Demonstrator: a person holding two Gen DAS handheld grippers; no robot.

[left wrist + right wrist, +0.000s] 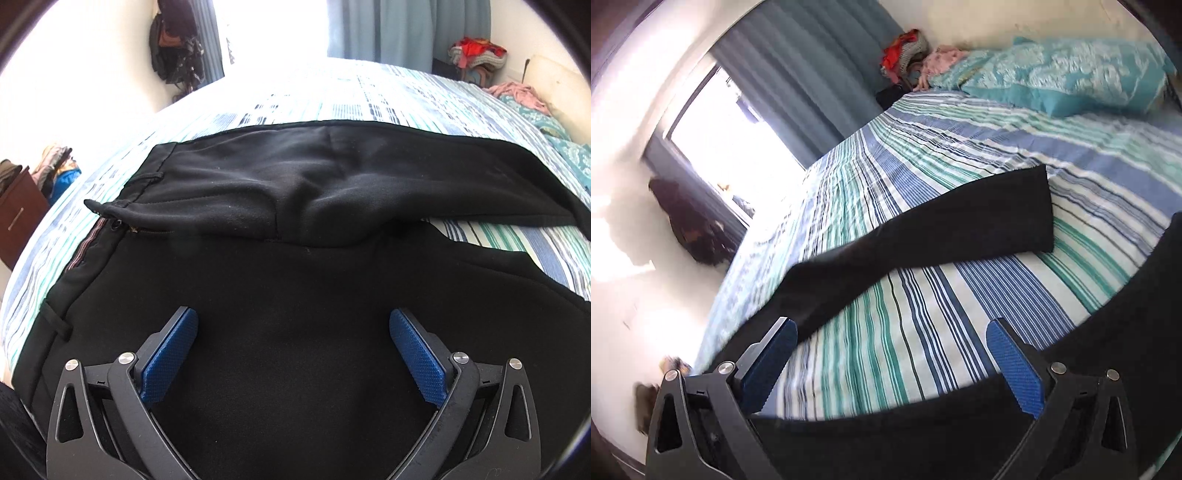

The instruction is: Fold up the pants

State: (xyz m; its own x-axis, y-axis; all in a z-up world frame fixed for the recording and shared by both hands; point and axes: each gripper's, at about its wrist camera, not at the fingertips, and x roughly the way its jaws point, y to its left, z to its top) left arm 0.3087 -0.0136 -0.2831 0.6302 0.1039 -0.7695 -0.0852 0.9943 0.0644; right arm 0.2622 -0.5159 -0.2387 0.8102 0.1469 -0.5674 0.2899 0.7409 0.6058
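We hold our left claw [293,325] spread above the black pants [295,206], waistband to its left. Our right claw [891,336] is spread too, one pant leg [960,218] ahead on the striped bed [960,147].

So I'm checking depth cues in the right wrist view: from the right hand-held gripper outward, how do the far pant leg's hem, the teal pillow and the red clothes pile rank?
From the right hand-held gripper, nearest first:
1. Pant leg hem, mid-bed, right of centre on the striped sheet.
2. Teal pillow, at the bed's upper right end.
3. Red clothes pile, beyond the bed, beside the curtain.
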